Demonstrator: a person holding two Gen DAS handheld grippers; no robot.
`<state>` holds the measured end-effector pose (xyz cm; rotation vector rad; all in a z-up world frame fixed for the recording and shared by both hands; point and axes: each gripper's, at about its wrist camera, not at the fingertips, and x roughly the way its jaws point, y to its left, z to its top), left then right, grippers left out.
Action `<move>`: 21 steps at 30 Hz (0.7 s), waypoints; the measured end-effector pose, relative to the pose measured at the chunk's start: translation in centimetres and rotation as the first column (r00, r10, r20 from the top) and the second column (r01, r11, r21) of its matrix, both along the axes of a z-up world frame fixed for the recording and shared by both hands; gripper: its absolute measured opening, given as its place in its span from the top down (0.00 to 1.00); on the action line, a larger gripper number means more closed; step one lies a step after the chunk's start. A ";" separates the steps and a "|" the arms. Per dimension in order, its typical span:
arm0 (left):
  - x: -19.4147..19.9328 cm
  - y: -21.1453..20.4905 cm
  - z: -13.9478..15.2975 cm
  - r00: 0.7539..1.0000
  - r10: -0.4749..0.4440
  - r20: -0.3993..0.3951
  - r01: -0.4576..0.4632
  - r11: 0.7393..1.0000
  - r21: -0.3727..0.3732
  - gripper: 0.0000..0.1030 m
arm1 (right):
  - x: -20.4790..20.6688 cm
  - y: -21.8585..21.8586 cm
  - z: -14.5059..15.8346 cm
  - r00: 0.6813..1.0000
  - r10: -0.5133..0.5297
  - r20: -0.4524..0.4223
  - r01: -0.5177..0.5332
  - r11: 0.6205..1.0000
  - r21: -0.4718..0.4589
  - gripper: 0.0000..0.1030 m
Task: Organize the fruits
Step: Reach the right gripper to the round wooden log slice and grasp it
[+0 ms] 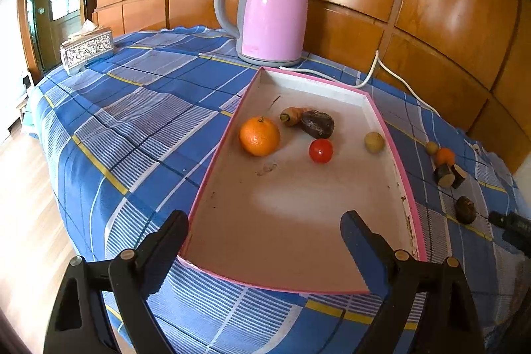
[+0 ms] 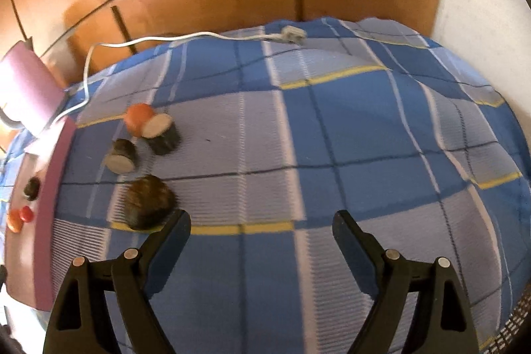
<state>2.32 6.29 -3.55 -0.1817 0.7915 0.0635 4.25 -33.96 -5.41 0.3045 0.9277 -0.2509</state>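
Both grippers stand with jaws wide and nothing between them, above a table laid with fruit

The left gripper (image 1: pixel 264 233) hangs over the near end of the shallow pink-rimmed rectangular tray (image 1: pixel 403 184), which holds a round orange tangerine (image 1: pixel 259 136), a small red tomato (image 1: pixel 320 150), a stubby carrot piece (image 1: pixel 292 115), a dark brown lump (image 1: pixel 317 122) and a pale round fruit (image 1: pixel 374 142); behind it stands the pink electric kettle (image 1: pixel 272 5). The right gripper (image 2: pixel 262 229) hovers over the blue checked tablecloth (image 2: pixel 365 138), its left finger just beside a dark brown rounded fruit (image 2: pixel 149 201); beyond lie two dark cut cylinders with pale faces (image 2: pixel 121 156) and a small orange fruit (image 2: pixel 137 118)
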 end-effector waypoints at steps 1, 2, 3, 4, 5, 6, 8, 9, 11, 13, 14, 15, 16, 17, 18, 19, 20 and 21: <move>0.0 0.0 0.0 1.000 0.000 0.001 0.000 1.000 0.000 0.09 | 0.3 0.2 0.1 1.000 0.008 0.000 -0.008 1.000 0.006 0.14; 0.0 0.0 0.0 1.000 -0.001 0.003 0.001 1.000 0.000 0.09 | 0.7 0.3 0.3 1.000 0.017 0.003 -0.018 1.000 0.013 0.14; 0.0 0.0 0.1 1.000 -0.002 0.005 0.002 1.000 -0.001 0.09 | 1.1 0.5 0.6 1.000 0.025 0.008 -0.025 1.000 0.014 0.14; 0.0 0.0 0.1 1.000 -0.003 0.007 0.003 1.000 -0.002 0.09 | 1.4 0.6 0.8 0.999 0.031 0.011 -0.031 0.999 0.014 0.14; 0.0 0.0 0.1 1.000 -0.003 0.008 0.003 1.000 -0.002 0.09 | 1.7 0.8 1.1 0.999 0.039 0.016 -0.039 0.999 0.014 0.14; 0.0 0.0 0.1 1.000 -0.005 0.009 0.005 1.000 -0.001 0.09 | 2.0 1.0 1.3 0.999 0.047 0.022 -0.048 0.999 0.014 0.14; 0.0 -0.1 0.2 1.000 -0.007 0.012 0.007 1.000 0.001 0.09 | 2.5 1.2 1.7 0.998 0.062 0.031 -0.063 0.998 0.017 0.14; 0.1 -0.2 0.2 1.000 -0.010 0.011 0.010 1.000 0.002 0.09 | 2.7 1.4 1.8 0.997 0.067 0.033 -0.068 0.997 0.021 0.14; 0.1 -0.3 0.2 1.000 -0.014 0.010 0.014 1.000 0.005 0.09 | 3.1 1.5 2.0 0.996 0.076 0.037 -0.077 0.996 0.035 0.15; 0.1 -0.4 0.2 1.000 -0.017 0.009 0.017 1.000 0.003 0.09 | 3.3 1.4 2.2 0.996 0.077 0.044 -0.080 0.995 0.052 0.15; 0.1 -0.3 0.1 1.000 -0.016 0.008 0.016 1.000 0.001 0.09 | 3.3 1.3 2.2 0.996 0.078 0.044 -0.080 0.995 0.065 0.15; 0.2 -0.3 0.1 1.000 -0.015 0.005 0.015 1.000 -0.004 0.09 | 3.3 1.2 2.2 0.996 0.078 0.044 -0.081 0.993 0.087 0.15; 0.2 -0.3 0.1 1.000 -0.015 0.003 0.015 1.000 -0.007 0.09 | 3.2 1.2 2.1 0.996 0.076 0.043 -0.080 0.991 0.103 0.17; 0.2 -0.3 0.1 1.000 -0.016 0.003 0.016 1.000 -0.010 0.09 | 3.1 1.1 2.0 0.996 0.076 0.039 -0.080 0.990 0.116 0.20; 0.2 -0.3 0.1 1.000 -0.015 0.006 0.016 1.000 -0.009 0.09 | 3.0 1.1 1.7 0.996 0.078 0.032 -0.081 0.988 0.129 0.21; 0.2 -0.3 0.1 1.000 -0.016 0.006 0.016 1.000 -0.009 0.09 | 2.9 1.2 1.6 0.996 0.082 0.025 -0.085 0.988 0.132 0.23; 0.3 -0.2 0.1 1.000 -0.016 0.004 0.016 1.000 -0.011 0.09 | 2.8 1.3 1.4 0.996 0.088 0.019 -0.090 0.987 0.133 0.25; 0.3 -0.2 0.1 1.000 -0.015 0.003 0.015 1.000 -0.013 0.09 | 2.8 1.4 1.2 0.995 0.096 0.012 -0.097 0.987 0.131 0.26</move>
